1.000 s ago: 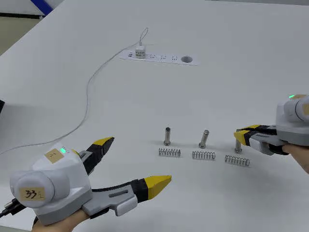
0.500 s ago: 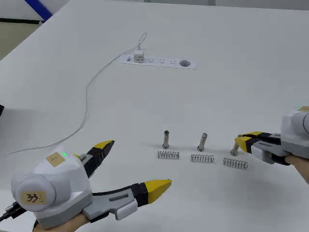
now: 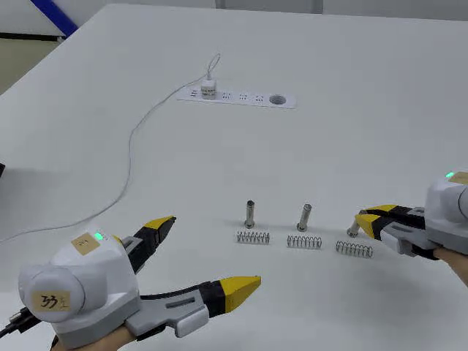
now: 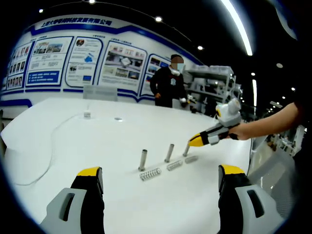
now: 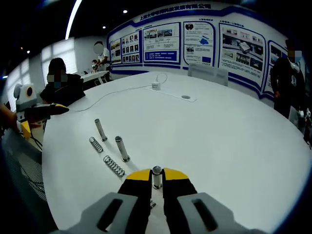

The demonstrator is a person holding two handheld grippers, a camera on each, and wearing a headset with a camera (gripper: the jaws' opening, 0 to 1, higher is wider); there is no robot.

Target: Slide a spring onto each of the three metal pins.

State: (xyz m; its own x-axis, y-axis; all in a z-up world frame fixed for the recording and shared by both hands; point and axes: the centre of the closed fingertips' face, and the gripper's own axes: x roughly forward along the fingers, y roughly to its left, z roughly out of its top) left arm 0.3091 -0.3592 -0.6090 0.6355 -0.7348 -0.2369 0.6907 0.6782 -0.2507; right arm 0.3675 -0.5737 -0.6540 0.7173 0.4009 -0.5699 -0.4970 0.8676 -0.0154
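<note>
Reads as a company lab or demonstration hall. Lined at eleven o'clock in the left gripper view with blue-trimmed poster boards along a curved wall. Stocked at two o'clock with equipment racks. Lit by ceiling spots and a long strip light. Furnished with a broad white tabletop carrying a power strip at twelve o'clock in the head view.

Head view: high up, looks forward and down over the white tabletop. The row of three short upright metal pins is mid-frame, the left gripper close at bottom left, the right gripper at the right edge.

Left gripper view: low over the table, faces across the pin row to the right gripper.

Right gripper view: low, hard up against the end pin, faces down the row to the left gripper.

All three views share the pins, the small steel coil springs and the white power strip.
</note>
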